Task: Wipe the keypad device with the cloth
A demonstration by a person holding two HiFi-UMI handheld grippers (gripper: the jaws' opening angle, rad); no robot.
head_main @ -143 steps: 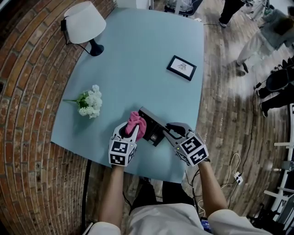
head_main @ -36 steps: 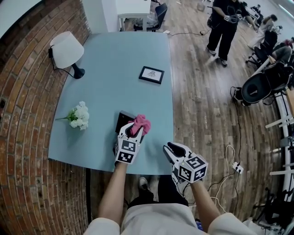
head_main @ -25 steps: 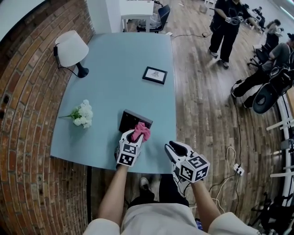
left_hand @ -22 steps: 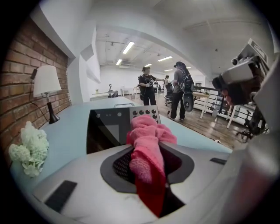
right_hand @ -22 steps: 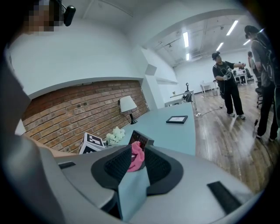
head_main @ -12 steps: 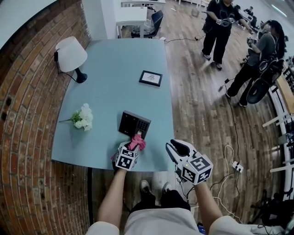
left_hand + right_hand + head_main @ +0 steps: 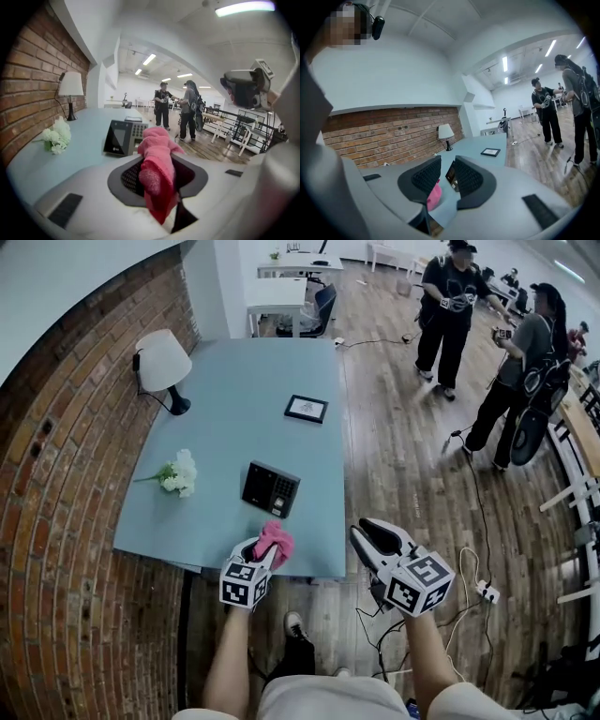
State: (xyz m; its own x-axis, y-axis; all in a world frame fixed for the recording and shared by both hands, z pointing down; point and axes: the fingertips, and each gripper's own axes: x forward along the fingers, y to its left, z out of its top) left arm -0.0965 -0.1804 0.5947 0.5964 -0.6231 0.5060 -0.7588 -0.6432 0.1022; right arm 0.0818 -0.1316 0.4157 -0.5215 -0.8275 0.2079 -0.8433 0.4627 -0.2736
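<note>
The black keypad device (image 7: 271, 488) lies flat on the light-blue table (image 7: 234, 399), near its front right part, with nothing touching it. My left gripper (image 7: 267, 555) is at the table's near edge, just short of the device, shut on a pink cloth (image 7: 276, 540) that bunches out past its jaws. The left gripper view shows the cloth (image 7: 157, 171) pinched between the pads, with the keypad (image 7: 123, 137) beyond it. My right gripper (image 7: 375, 532) hangs off the table's right front corner over the wooden floor, its jaws a little apart and empty. The right gripper view looks through that gap at the keypad (image 7: 451, 174).
A white lamp (image 7: 162, 362) stands at the far left corner, white flowers (image 7: 178, 472) lie at the left edge, and a framed picture (image 7: 307, 409) lies beyond the keypad. A brick wall (image 7: 66, 484) runs along the left. Two people (image 7: 450, 306) stand on the floor at the right.
My left gripper has drawn back with the cloth, off the keypad to the table's near edge. The keypad is now uncovered. The right gripper stays off the table's right side.
</note>
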